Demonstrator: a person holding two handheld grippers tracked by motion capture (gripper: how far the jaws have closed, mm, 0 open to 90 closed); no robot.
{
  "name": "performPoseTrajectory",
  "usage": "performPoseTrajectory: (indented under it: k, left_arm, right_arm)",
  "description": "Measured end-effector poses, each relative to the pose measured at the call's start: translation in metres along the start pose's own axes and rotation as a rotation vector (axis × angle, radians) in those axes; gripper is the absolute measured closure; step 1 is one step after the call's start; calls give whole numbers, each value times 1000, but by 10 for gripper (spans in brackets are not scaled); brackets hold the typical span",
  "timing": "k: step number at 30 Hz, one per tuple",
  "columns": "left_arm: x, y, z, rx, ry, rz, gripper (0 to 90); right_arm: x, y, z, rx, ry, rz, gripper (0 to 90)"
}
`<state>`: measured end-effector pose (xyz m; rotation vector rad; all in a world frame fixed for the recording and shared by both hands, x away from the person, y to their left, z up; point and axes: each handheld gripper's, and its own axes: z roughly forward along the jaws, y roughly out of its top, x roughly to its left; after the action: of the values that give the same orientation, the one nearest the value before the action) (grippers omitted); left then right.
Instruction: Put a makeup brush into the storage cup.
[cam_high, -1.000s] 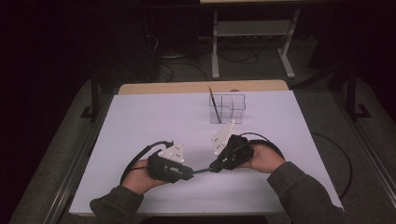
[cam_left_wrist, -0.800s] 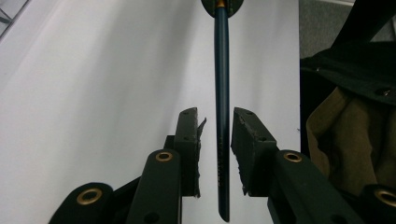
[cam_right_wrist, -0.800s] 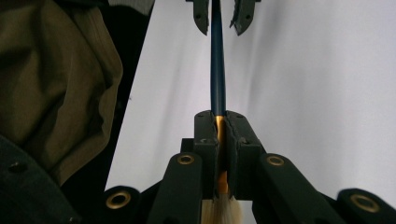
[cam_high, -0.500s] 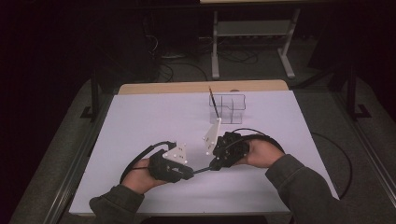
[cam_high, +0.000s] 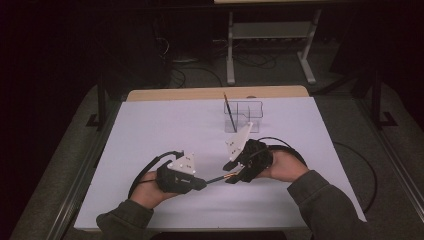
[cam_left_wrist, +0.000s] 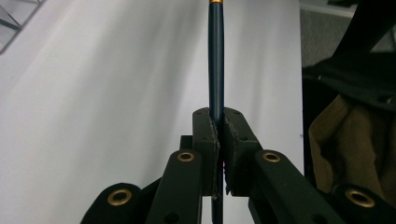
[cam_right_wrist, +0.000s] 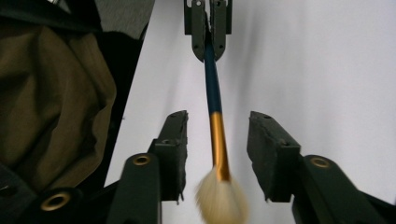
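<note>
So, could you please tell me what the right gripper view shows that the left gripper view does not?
The right gripper view alone shows the brush's pale bristle head between the open right gripper, and the left gripper from the front. The left gripper view alone shows its pads clamped on the handle close up. Both show the makeup brush's dark blue handle, gold ferrule and the white table.

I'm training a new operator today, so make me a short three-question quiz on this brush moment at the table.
1. True or false: the left tool is shut on the brush handle.
2. The right tool is: A) clamped on the gold ferrule, B) open with the ferrule between its jaws, C) resting inside the clear organizer.
3. What stands upright in the clear organizer?

Key: 1 true. 2 B. 3 a thin dark stick, perhaps another brush or a pencil; too small to tell which.
</note>
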<state>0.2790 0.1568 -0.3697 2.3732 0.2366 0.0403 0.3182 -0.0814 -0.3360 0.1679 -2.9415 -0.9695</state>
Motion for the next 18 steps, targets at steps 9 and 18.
performPoseTrajectory:
  k: [9, 18]
  left_arm:
    - [2, -1, -1, -15, -15, 3, 845]
    - [2, -1, -2, -30, -24, 5, 844]
  right_arm:
    - [-3, -18, -7, -109, -20, 10, 685]
    - [-1, -17, -10, -113, 6, -18, 827]
